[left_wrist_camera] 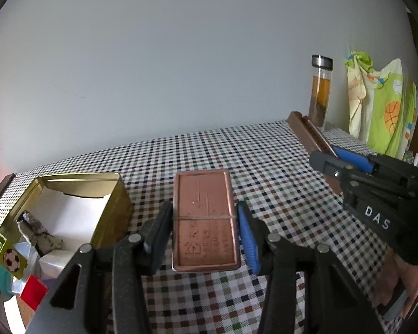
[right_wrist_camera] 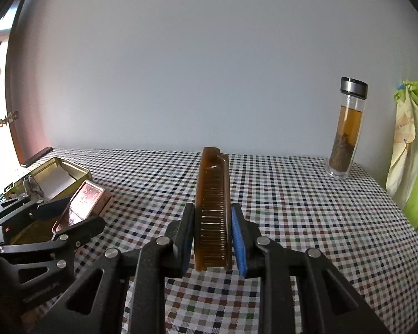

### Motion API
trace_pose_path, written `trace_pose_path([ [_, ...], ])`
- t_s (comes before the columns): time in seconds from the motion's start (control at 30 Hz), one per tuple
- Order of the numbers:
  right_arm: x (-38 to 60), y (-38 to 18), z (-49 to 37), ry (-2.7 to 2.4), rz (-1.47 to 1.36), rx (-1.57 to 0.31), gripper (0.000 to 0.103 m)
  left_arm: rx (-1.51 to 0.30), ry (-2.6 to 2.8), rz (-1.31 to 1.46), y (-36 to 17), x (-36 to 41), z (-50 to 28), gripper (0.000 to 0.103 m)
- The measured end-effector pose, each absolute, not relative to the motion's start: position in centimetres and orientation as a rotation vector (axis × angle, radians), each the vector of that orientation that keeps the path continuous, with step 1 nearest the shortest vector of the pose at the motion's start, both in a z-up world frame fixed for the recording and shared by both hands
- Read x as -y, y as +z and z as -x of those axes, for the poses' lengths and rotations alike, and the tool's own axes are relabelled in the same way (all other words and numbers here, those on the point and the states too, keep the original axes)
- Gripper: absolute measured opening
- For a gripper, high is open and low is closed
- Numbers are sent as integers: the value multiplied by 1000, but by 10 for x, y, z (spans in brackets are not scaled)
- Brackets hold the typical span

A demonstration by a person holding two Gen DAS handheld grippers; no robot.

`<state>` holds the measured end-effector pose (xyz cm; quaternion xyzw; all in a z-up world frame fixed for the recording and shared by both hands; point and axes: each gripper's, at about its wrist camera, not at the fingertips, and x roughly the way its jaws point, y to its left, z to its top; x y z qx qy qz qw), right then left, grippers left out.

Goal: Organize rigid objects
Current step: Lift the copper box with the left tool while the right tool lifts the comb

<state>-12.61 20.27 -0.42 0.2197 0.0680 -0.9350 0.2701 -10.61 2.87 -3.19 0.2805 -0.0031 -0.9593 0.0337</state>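
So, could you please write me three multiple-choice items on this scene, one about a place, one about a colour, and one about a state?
1. Where does the glass bottle stand?
A. Inside the gold tin
B. On the checked tablecloth near the wall
C. Between the right gripper's pads

2. What colour is the small tin held in the left gripper?
A. Copper-pink
B. Bright green
C. White

3. What is the state of the gold tin?
A. Closed with a lid
B. Lying upside down
C. Open, with things inside

Answers:
1. B, the bottle stands upright on the tablecloth at the far edge by the wall.
2. A, the lid pinched between the pads is copper-pink.
3. C, no lid covers it, and white paper and a dark lump show within. The right gripper is shut on the brown comb.
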Motion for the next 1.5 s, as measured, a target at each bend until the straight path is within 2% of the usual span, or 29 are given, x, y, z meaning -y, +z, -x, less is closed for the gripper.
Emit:
trace_pose_path([
  [0.23, -206, -3, 118, -2523, -578, -150, 27, -34, -2963, -799, -28, -21, 87, 46],
  [0.73, -190, -3, 94, -2509, -524, -199, 27, -77, -2986, -719, -22, -11, 57, 46],
  [1.5, -180, 1, 60, -2459, -460, -212, 28, -57, -2998, -579, -14, -5, 25, 46],
])
